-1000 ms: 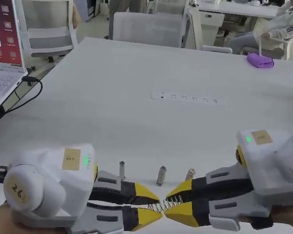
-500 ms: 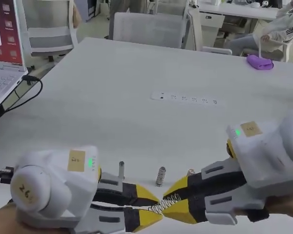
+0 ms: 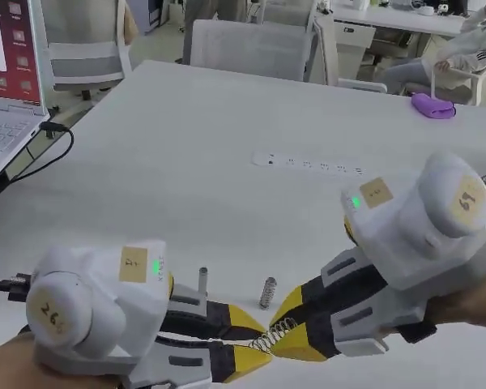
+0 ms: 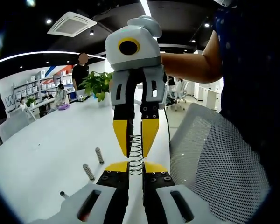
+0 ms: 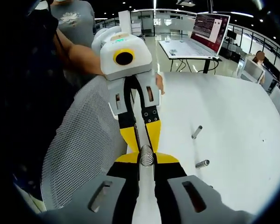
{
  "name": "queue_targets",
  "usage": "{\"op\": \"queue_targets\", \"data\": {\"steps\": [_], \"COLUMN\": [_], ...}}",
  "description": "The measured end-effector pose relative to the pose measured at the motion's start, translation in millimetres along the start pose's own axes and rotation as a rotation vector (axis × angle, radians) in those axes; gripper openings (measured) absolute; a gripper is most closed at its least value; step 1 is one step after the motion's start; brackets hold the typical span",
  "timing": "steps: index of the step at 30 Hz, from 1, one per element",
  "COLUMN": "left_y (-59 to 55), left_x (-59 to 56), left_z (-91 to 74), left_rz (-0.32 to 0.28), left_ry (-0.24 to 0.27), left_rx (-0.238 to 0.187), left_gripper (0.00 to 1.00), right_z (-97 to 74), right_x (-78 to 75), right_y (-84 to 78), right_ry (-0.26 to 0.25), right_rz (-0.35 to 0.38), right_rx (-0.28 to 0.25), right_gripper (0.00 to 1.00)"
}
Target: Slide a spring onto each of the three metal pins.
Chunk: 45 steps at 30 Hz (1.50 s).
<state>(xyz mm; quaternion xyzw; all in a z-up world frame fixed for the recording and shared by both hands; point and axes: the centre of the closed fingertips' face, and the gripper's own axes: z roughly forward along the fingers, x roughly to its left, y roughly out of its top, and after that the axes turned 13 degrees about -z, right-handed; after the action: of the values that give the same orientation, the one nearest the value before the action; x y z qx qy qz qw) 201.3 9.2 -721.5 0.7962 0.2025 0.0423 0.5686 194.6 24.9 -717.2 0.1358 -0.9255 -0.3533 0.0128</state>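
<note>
- White worktop runs wide and bare from the near edge up to a power strip. A laptop with its black cable sits at the left edge, and a purple cloth lies far at the right.
- Close to the near edge stands the bare pin, and beside it to the right a loaded pin that already wears a spring. The left gripper view shows a second loaded pin further along the same row.
- The free spring is in the air just in front of the pins, held between the two grippers.
- The left gripper has its fingers clenched on one end of this spring.
- The right gripper has its fingers clenched on the other end, so the yellow tips of both grippers nearly meet.
- Behind the pins the surface is open for moving; near the front edge the two grippers take most of the room.
</note>
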Motion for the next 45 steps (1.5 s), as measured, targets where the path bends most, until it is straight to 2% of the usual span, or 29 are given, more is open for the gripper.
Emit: {"op": "queue_targets", "data": {"steps": [14, 20, 23, 28, 34, 38, 41, 45], "left_y": [2.2, 7.0, 6.2, 3.8, -0.6, -5.0, -8.4, -12.2], "left_x": [6.3, 14.0, 15.5, 14.1, 17.8, 25.2, 29.6, 36.1], "left_z": [-2.2, -9.3, -11.2, -13.5, -21.5, -29.7, -37.5, -47.6], "left_rz": [-0.014, -0.03, -0.047, -0.065, -0.104, -0.138, -0.139, -0.157], "left_ry": [0.02, 0.05, 0.06, 0.069, 0.088, 0.12, 0.15, 0.184], "left_rx": [-0.022, -0.064, -0.061, -0.061, -0.067, -0.067, -0.077, -0.094], "left_gripper": [0.03, 0.04, 0.05, 0.14, 0.24, 0.35, 0.42, 0.46], "right_z": [1.7, 0.9, 2.6, 4.0, 4.0, 2.1, 1.2, -0.8], "right_x": [-6.3, -13.6, -15.6, -18.3, -20.2, -22.3, -24.2, -27.1], "right_y": [2.0, 8.3, 11.6, 16.4, 17.9, 15.8, 16.7, 17.8], "right_ry": [0.046, 0.052, 0.056, 0.058, 0.053, 0.044, 0.035, 0.027], "right_rz": [-0.035, -0.052, -0.064, -0.072, -0.072, -0.069, -0.067, -0.057], "right_rx": [0.112, 0.132, 0.133, 0.131, 0.127, 0.136, 0.133, 0.131], "right_gripper": [0.08, 0.08, 0.08, 0.08, 0.08, 0.08, 0.08, 0.08]}}
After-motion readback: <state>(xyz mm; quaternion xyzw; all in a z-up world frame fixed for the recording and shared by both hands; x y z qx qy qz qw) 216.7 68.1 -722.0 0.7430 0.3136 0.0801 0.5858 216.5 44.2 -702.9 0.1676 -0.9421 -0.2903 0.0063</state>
